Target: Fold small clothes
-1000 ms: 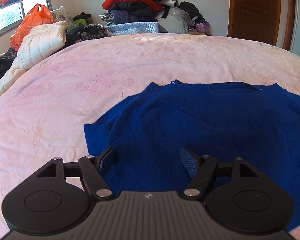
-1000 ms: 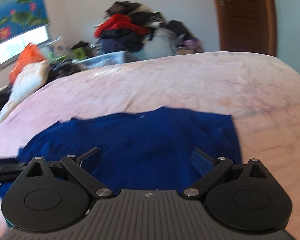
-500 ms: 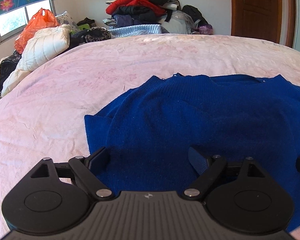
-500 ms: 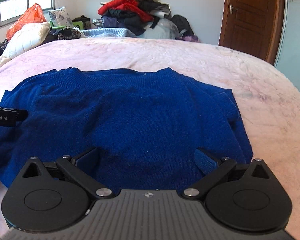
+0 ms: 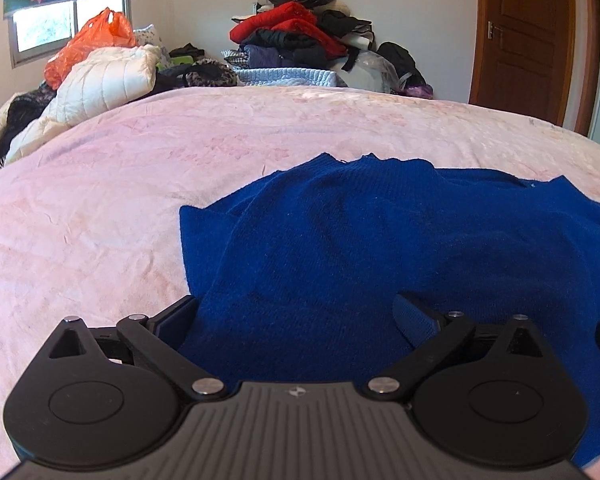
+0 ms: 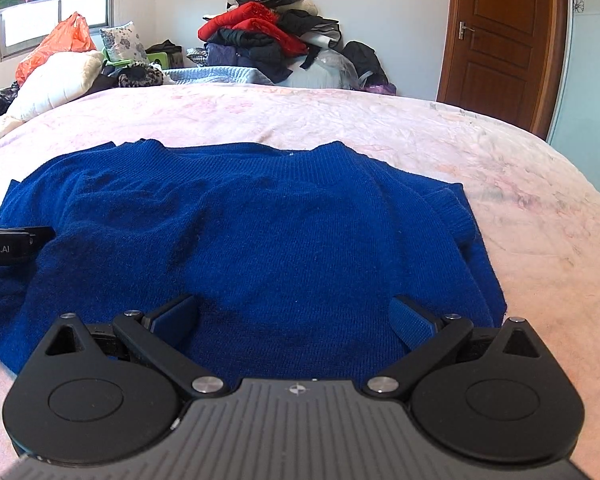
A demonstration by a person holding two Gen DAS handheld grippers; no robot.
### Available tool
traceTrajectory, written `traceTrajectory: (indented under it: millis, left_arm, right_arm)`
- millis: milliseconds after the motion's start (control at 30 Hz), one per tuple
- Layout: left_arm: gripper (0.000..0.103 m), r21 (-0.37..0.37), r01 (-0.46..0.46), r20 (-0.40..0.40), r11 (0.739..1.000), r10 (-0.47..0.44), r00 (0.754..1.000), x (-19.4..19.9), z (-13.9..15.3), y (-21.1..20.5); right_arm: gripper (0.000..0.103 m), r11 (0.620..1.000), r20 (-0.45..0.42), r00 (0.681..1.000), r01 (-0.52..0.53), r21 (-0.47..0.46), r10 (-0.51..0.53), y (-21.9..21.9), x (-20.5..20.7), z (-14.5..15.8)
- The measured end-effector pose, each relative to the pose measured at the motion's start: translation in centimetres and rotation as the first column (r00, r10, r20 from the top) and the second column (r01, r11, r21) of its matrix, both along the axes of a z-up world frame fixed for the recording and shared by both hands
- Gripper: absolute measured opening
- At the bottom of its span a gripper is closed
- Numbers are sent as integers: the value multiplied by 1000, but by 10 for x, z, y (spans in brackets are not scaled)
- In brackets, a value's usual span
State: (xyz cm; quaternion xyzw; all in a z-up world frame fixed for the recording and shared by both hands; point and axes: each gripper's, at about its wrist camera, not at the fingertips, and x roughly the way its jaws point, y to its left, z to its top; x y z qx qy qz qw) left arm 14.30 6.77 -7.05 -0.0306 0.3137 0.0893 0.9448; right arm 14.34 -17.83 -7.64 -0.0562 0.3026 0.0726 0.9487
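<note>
A blue knitted sweater [image 6: 284, 232] lies spread flat on a pink bedspread [image 6: 500, 184], filling the middle and lower part of both views, its neckline toward the top of the frame and its sleeves folded in at the left and right edges. The right gripper [image 6: 295, 322] sits low at the bottom centre of its view over the sweater's lower part, fingers spread wide with nothing between them. The left gripper [image 5: 296, 322] is likewise wide open and holds nothing, placed above the sweater's left side; its body also shows at the left edge of the right wrist view. Across the upper centre, beyond the bed, stands a pile of clothes [image 5: 300, 40]; an orange bag [image 5: 88, 44] sits upper left and a brown door [image 6: 500, 40] upper right.
</note>
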Motion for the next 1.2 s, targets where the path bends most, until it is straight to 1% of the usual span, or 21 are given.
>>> traceTrajectory:
  millis: [167,367,567,633,700,733,767,833,900,933,1000,1100,1133,1200]
  left_arm:
    - [103,-52,-7,0,999,7,1000,0,-2,7]
    - [103,-41,-12,0,999,12,1000,0,-2,4]
    - [103,-51,-8,0,999,8,1000,1,-2,5]
    - [103,-53,22,-13,998,-23,1000,0,1,8]
    - [103,-61,59,-42,996,-62,997,-2,7,16]
    - [103,-63,69,-58,996,-72,996,-3,9,21]
    - [103,-65,75,-72,995,-80,994,-3,12,26]
    - [103,-69,102,-88,992,-107,990,-2,18,38]
    - [103,-77,108,-78,991,-114,990,-1,26,54]
    - [103,-79,106,-73,991,-112,991,0,29,61]
    - [103,-47,96,-89,994,-100,991,6,37,71]
    - [103,54,46,-107,997,-40,994,16,43,79]
    - [103,72,47,-103,996,-39,994,17,44,80]
    - [103,81,70,-116,994,-60,991,23,46,86]
  right_arm:
    - [103,1000,3,1000,5,-7,-5,1,-1,0]
    - [103,1000,3,1000,7,-11,-7,4,-1,0]
    - [103,1000,-15,1000,13,-23,-13,6,0,4]
    - [95,1000,10,1000,27,5,-27,8,-6,10]
    - [94,999,45,999,0,40,-1,12,-16,21]
    - [95,999,73,997,-25,30,23,17,-22,28]
    - [96,999,100,994,-48,-3,48,25,-27,34]
    - [96,989,148,983,-94,-112,110,45,-37,43]
    - [98,967,191,965,-136,-217,178,67,-48,48]
    - [98,955,203,956,-158,-251,212,78,-53,48]
    - [98,935,203,941,-205,-290,269,96,-61,47]
    - [98,911,181,924,-271,-312,337,121,-71,44]
    - [98,902,171,918,-293,-316,358,129,-74,42]
    - [98,886,153,910,-317,-338,384,143,-79,38]
